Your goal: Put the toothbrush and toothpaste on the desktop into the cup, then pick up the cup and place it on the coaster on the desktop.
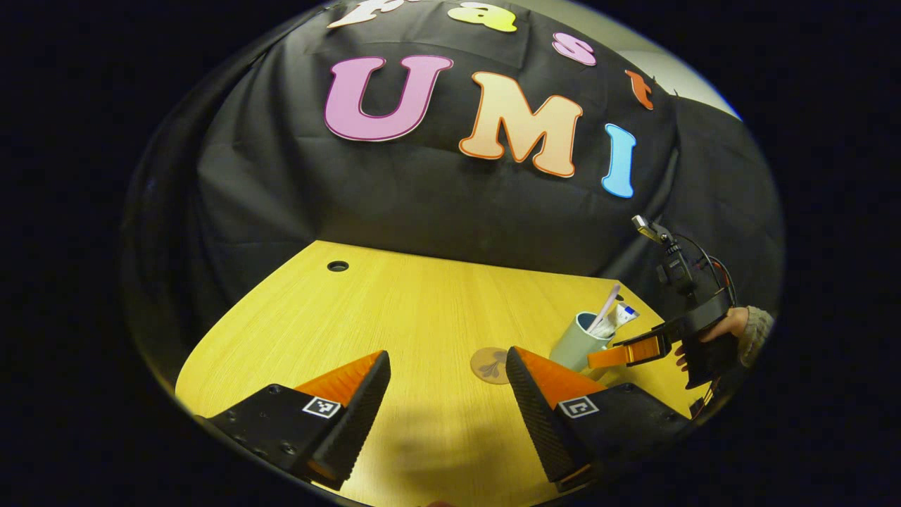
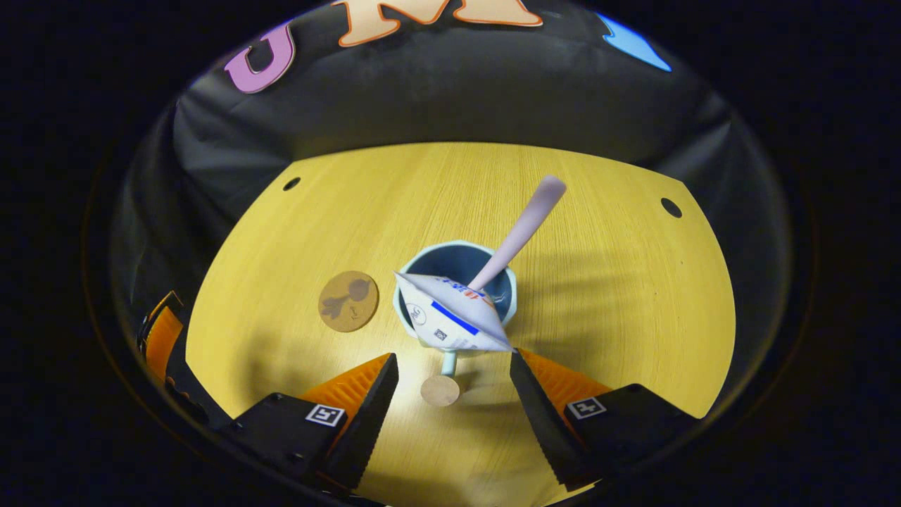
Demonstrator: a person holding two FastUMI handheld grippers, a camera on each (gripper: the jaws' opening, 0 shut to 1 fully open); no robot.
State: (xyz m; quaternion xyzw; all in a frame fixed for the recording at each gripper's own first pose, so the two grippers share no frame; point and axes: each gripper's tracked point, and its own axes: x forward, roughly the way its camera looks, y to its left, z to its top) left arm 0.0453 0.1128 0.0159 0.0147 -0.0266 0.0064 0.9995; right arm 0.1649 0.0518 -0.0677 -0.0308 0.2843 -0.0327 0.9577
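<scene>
Now, step: both brush (image 2: 524, 229) and paste (image 2: 454, 317) stand in the cup (image 2: 459, 262), so you're on the lift.
Next move: judge it a grip on the cup's wall or handle (image 2: 448, 362), then a short carry left to the coaster (image 2: 348, 301).
Right gripper (image 2: 454, 394): jaws wide, holding nothing; the cup sits just ahead, between the finger lines, handle toward you.
Left gripper (image 1: 447, 394): jaws wide, empty, hanging over bare desk (image 1: 394, 303).
Cup: on the desk, just beside the coaster, not on it.
Risk: the paste leans over the rim; keep the cup upright.
</scene>
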